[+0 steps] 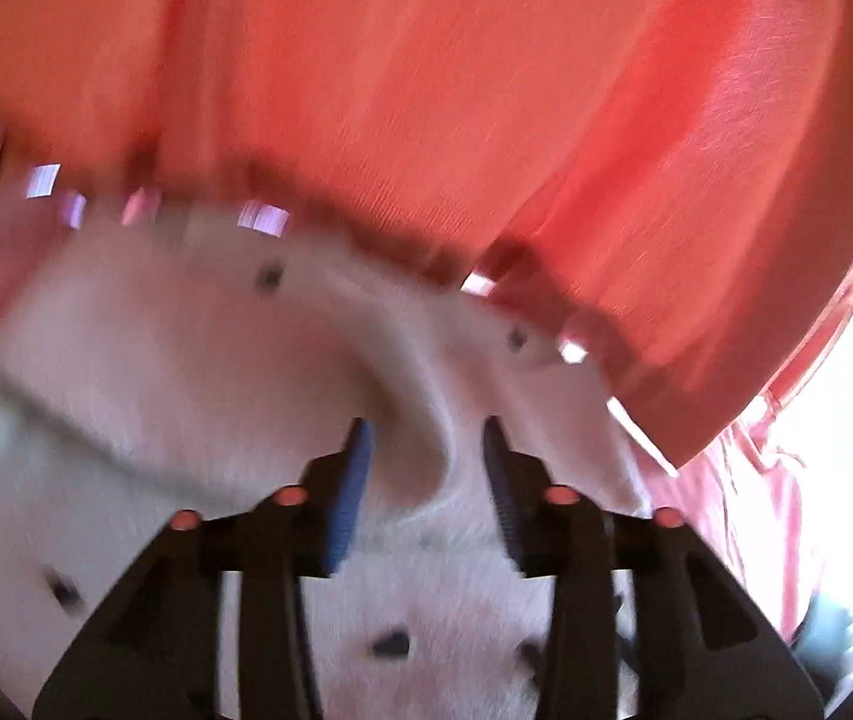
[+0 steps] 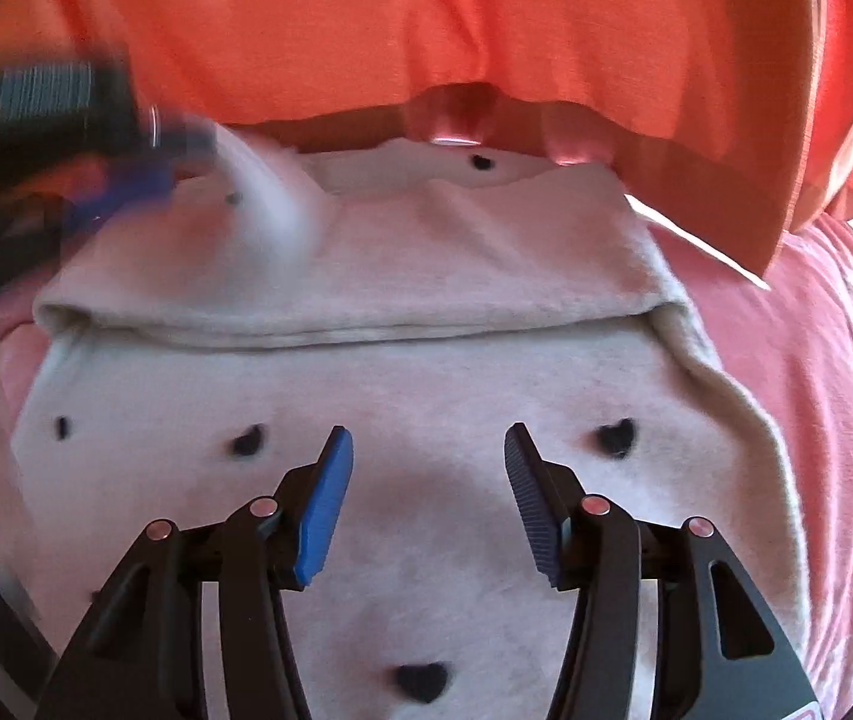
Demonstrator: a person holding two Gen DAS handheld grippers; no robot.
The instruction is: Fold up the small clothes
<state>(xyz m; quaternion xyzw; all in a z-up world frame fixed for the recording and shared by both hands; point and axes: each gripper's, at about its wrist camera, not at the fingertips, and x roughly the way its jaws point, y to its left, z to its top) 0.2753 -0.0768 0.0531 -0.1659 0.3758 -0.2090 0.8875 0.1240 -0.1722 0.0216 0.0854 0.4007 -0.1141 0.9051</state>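
A white garment (image 2: 426, 372) with small black heart spots lies on a pink sheet (image 2: 786, 396). Its far part is folded over, with the fold's edge running across the middle. My right gripper (image 2: 429, 435) hovers open just above the near part, nothing between its blue pads. My left gripper (image 1: 426, 426) is over the same garment (image 1: 186, 360). Its jaws stand apart with a raised ridge of white cloth between them, in a blurred picture. From the right wrist view the left gripper (image 2: 126, 180) is a blur at the far left, with a streak of white cloth beside it.
An orange cloth (image 2: 426, 30) hangs down behind the garment and fills the upper half of both views (image 1: 426, 90). Pink sheet (image 1: 726, 510) extends to the right of the garment. Bright light glares at the right edge.
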